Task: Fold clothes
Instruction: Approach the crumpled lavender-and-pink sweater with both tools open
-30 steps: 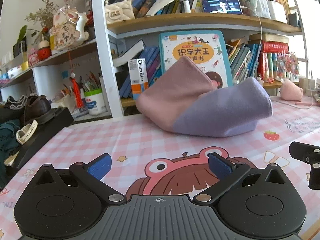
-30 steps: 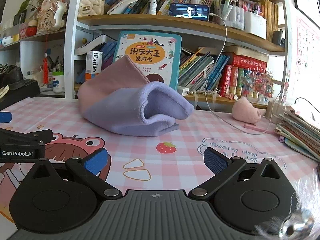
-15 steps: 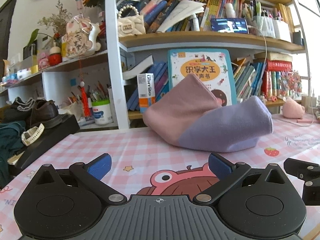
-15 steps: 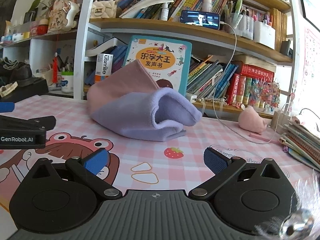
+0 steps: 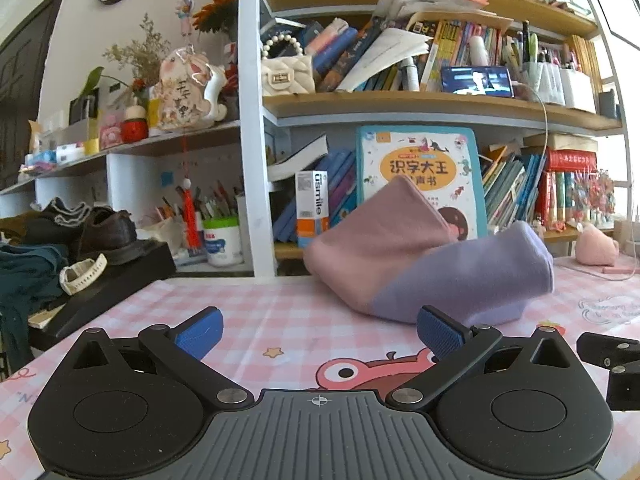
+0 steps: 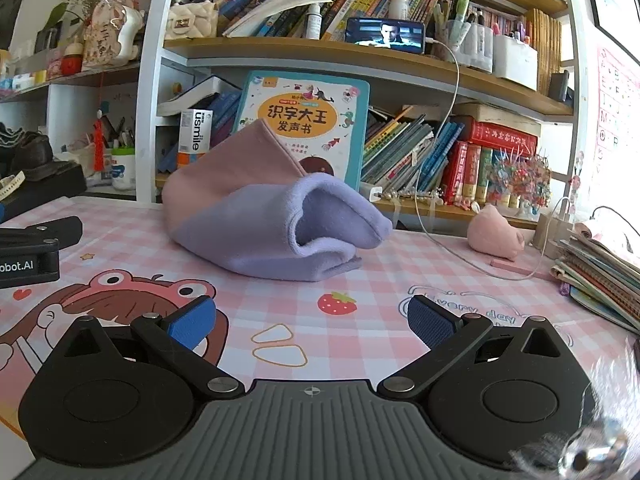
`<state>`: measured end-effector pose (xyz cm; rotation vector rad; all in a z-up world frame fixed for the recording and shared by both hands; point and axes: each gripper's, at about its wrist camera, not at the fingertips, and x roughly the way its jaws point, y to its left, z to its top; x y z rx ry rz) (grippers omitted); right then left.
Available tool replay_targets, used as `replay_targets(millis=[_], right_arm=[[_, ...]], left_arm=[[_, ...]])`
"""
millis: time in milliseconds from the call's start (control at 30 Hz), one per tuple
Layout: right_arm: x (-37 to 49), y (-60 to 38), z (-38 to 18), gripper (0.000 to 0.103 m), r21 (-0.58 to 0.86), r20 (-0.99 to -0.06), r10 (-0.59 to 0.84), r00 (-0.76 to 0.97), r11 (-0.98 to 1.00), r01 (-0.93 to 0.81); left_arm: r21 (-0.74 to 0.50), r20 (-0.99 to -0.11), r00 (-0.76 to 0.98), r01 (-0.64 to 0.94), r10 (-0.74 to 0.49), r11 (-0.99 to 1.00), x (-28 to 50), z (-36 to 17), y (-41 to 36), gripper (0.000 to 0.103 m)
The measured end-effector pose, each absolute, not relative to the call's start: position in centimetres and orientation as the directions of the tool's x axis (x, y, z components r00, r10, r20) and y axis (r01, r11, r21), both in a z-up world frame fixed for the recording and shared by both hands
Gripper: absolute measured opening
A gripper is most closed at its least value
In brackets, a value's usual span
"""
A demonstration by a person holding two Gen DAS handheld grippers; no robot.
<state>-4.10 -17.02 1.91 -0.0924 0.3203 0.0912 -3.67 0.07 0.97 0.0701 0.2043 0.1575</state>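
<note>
A folded pink and lilac fleece garment [image 5: 432, 268] lies in a thick bundle at the back of the table, its pink corner leaning on a book. It also shows in the right wrist view [image 6: 272, 220], with the rolled lilac end facing right. My left gripper [image 5: 320, 332] is open and empty, low over the table in front of the garment, apart from it. My right gripper [image 6: 312, 320] is open and empty, also in front of the garment. The left gripper's body [image 6: 32, 248] shows at the left edge of the right wrist view.
The table has a pink checked cartoon mat [image 6: 280, 304]. Full bookshelves [image 5: 440, 104] stand right behind the garment. A black box with shoes [image 5: 104, 264] sits left. A pink plush [image 6: 496, 236], a charging cable [image 6: 460, 256] and stacked notebooks [image 6: 600, 280] lie right.
Both grippers have drawn back and tilted up a little, so the garment looks smaller and more shelf shows. The garment has not moved. Both grippers stay open.
</note>
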Motion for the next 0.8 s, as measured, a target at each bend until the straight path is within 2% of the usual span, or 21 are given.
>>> replay_targets(millis=[233,433,700,800], right_arm=[[-4.7,-16.8,1.9,0.103,-0.093,-0.284,0.054,0.957,0.992,-0.083],[-5.4,-16.1,2.1,0.103,-0.127,-0.248,0.113,0.962,0.981,-0.148],[-3.9,-16.5,1.8,0.103,-0.076,-0.326,0.122,0.938,0.985,-0.154],[-3.4,-17.1,1.6,0.103,-0.037,-0.357,0.117,0.927,0.990,-0.139]], left_arm=[[0.083,-0.198,0.971,-0.117,0.131,0.990,-3.7,0.9,0.0,0.103],[0.046,-0.225,0.970,-0.081,0.089,0.996,-3.2,0.9,0.6,0.103],[0.017,-0.247,0.968,-0.052,0.054,0.999,-2.9,0.7,1.0,0.103],[0.034,-0.233,0.969,-0.080,0.086,0.996,-3.2,0.7,0.7,0.103]])
